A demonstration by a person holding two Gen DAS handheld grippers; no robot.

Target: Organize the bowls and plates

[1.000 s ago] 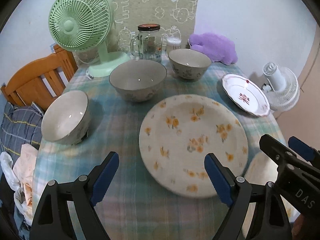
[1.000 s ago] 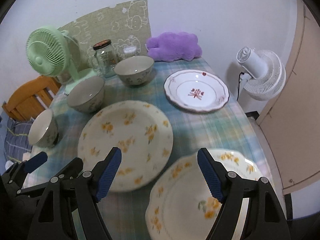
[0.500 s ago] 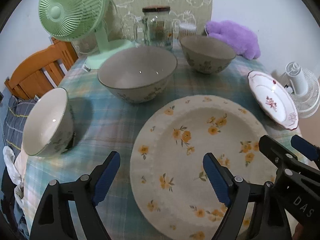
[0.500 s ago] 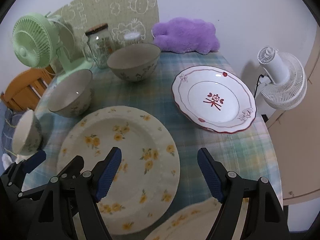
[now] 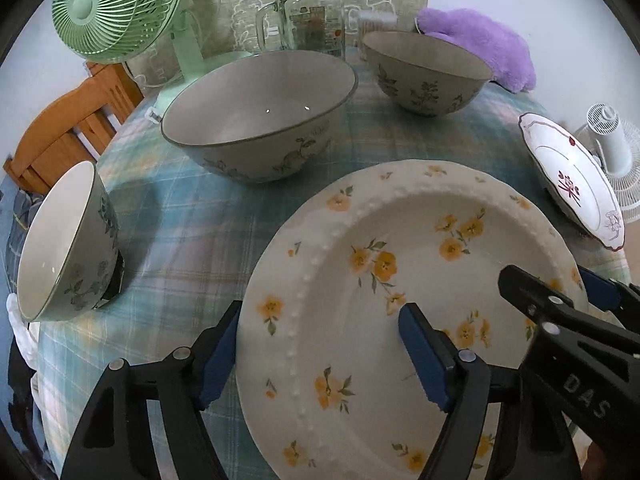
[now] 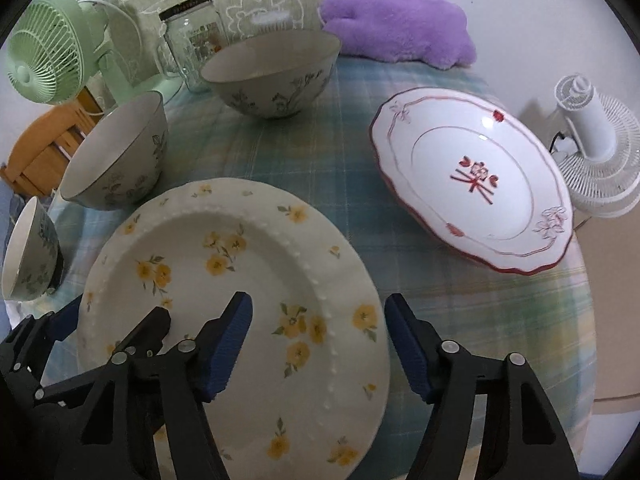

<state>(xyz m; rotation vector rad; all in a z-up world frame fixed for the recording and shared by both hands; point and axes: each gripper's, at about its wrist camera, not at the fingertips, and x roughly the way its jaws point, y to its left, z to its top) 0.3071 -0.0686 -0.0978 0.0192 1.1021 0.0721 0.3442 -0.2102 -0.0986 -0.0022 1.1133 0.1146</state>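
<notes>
A yellow-flowered plate [image 5: 400,280] is flanked by the left gripper [image 5: 324,356] and right gripper [image 6: 318,346], both held spread open, on the plaid tablecloth [image 6: 340,168]; three bowls are ranged behind it.

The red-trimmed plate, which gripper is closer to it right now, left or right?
Right. The right gripper straddles the near right rim of the yellow-flower plate, with bare tablecloth between it and the red-trimmed plate. The left gripper straddles that plate's far-left rim, farther away.
</notes>
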